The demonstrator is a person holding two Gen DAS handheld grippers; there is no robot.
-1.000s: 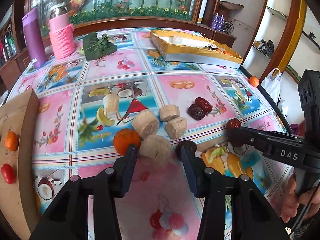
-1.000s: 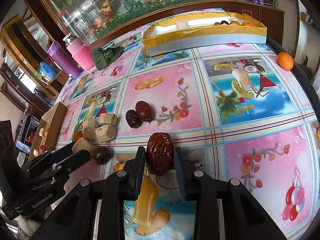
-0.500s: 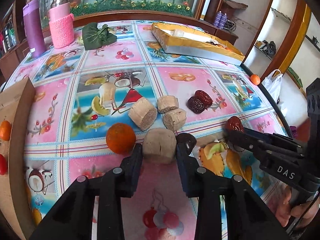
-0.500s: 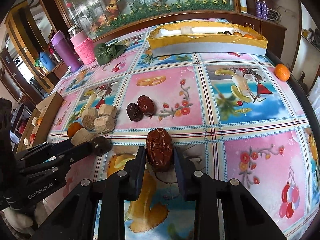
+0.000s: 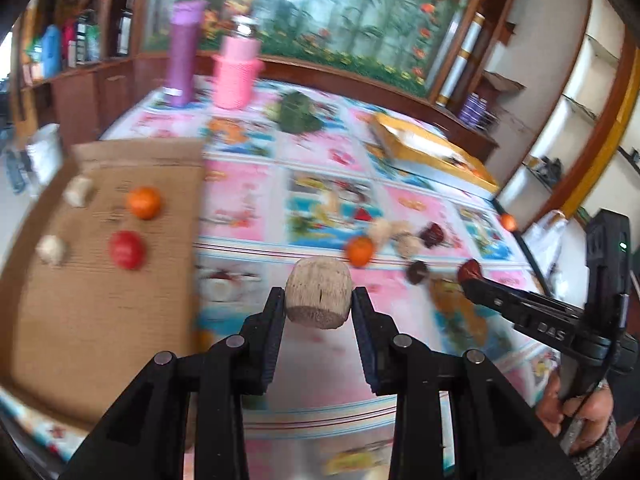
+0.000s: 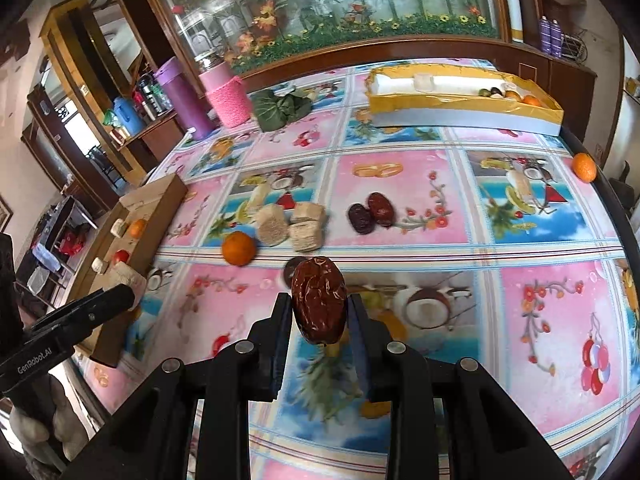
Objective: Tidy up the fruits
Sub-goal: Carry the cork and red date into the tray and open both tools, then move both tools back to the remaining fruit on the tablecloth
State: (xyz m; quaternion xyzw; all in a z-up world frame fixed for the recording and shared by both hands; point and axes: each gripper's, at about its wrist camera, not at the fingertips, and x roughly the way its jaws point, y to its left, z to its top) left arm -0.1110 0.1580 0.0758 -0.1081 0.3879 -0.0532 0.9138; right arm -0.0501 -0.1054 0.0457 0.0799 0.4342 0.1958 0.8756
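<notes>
A: A big table (image 6: 400, 200) under a fruit-print cloth, with a glass cabinet behind it. At ten o'clock in the left view lies a flat cardboard tray (image 5: 100, 300); at one o'clock in the right view, a yellow box (image 6: 464, 100).

B: And the grippers?

A: The left gripper (image 5: 319, 304) is closed on a tan chunk (image 5: 319, 298), clear of the cloth, with the tray at its nine o'clock. The right gripper (image 6: 319, 312) pinches a red date (image 6: 319, 304) by its sides, also lifted.

B: What is loose?

A: At eleven o'clock in the right view, an orange (image 6: 238, 248), three more chunks (image 6: 292, 226) and two dates (image 6: 370, 212). A second orange (image 6: 584, 166) sits at the table's edge, two o'clock.

B: Risks?

A: I judge the chunk, round and held near the fingertips, could slip out on a fast swing. Dropped on the tray, it could knock the orange and tomato there. The edge orange could roll off if the table is bumped.

B: View differences?

A: The left view is blurred but shows the tray's contents from above. The right view is sharp and shows fruit inside the box's far end.
</notes>
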